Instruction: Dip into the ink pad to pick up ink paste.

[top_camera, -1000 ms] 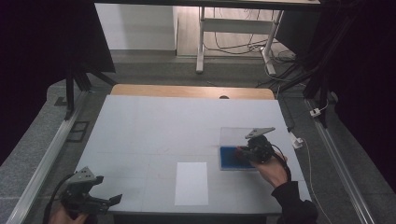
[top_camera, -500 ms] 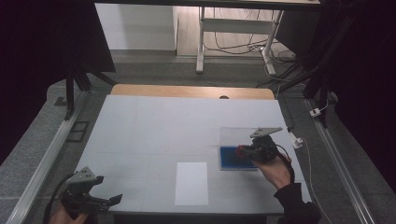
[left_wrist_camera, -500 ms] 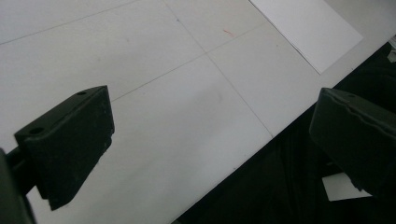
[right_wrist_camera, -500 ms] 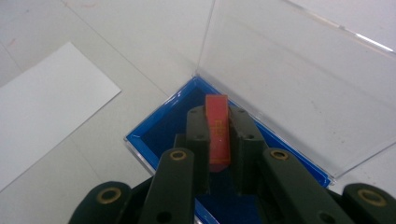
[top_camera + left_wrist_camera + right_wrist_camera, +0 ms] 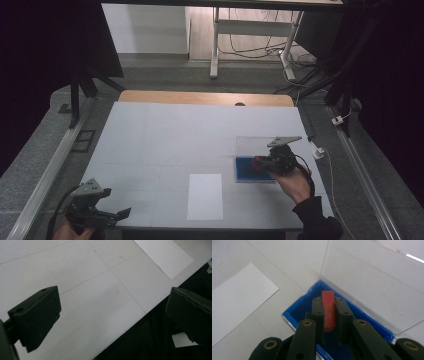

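Observation:
A shallow blue box [image 5: 248, 172] lies on the right of the white table [image 5: 165, 135], its clear lid [image 5: 252, 146] standing open behind it. My right gripper [image 5: 258, 162] hangs over the box, shut on a thin red-orange piece [image 5: 328, 311] that stands on edge between its fingers [image 5: 318, 307]. In the right gripper view the blue box [image 5: 298, 308] lies just below the piece, with the clear lid [image 5: 367, 275] rising beyond it. My left gripper [image 5: 120, 214] sits at the table's front left corner, open with nothing in it. In its own view, the left gripper [image 5: 113, 312] has its jaws wide apart.
A white sheet of paper [image 5: 205, 196] lies flat at the front middle of the table; it shows again as the sheet [image 5: 239, 297] and the sheet [image 5: 165, 257]. A wooden strip [image 5: 205, 98] runs along the far edge. Metal rails [image 5: 47, 170] flank the table.

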A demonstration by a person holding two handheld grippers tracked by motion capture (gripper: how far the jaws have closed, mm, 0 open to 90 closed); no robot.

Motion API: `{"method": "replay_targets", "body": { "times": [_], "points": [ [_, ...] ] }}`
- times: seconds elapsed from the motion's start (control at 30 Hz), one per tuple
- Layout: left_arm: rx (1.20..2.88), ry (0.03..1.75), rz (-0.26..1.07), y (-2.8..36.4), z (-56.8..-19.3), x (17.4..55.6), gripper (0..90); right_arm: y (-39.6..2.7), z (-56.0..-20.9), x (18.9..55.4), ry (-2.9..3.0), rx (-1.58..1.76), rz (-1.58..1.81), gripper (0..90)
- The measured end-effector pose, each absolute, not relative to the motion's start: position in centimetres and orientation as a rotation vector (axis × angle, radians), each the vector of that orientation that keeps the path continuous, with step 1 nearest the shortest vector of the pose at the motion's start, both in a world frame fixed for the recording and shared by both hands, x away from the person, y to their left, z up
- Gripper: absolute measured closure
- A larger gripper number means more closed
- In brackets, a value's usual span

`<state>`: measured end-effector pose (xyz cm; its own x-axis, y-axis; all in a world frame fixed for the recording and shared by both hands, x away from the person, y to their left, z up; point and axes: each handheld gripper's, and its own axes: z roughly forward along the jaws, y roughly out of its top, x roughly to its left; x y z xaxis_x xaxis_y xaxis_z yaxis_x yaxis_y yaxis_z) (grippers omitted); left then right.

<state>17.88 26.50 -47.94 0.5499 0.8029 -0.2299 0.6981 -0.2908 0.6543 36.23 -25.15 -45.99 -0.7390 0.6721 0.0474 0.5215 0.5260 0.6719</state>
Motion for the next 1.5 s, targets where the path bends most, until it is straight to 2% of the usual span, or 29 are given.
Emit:
{"method": "replay_targets", "body": {
  "times": [0.57,0.87,1.13,1.5],
  "points": [
    [2.057,1.205,0.182,26.5,-48.0,17.9,0.3,-24.0,-47.8,36.5,2.611,0.963,0.908,80.3],
    [2.06,1.207,0.18,26.5,-48.0,17.9,0.4,-23.7,-47.9,36.3,2.599,0.997,0.88,80.8],
    [2.065,1.21,0.178,26.4,-48.0,18.0,0.6,-22.5,-47.9,35.4,2.565,0.896,0.779,80.9],
    [2.06,1.215,0.173,26.5,-48.0,18.0,0.6,-23.8,-48.2,36.1,2.574,1.023,0.901,81.1]
  ]
}}
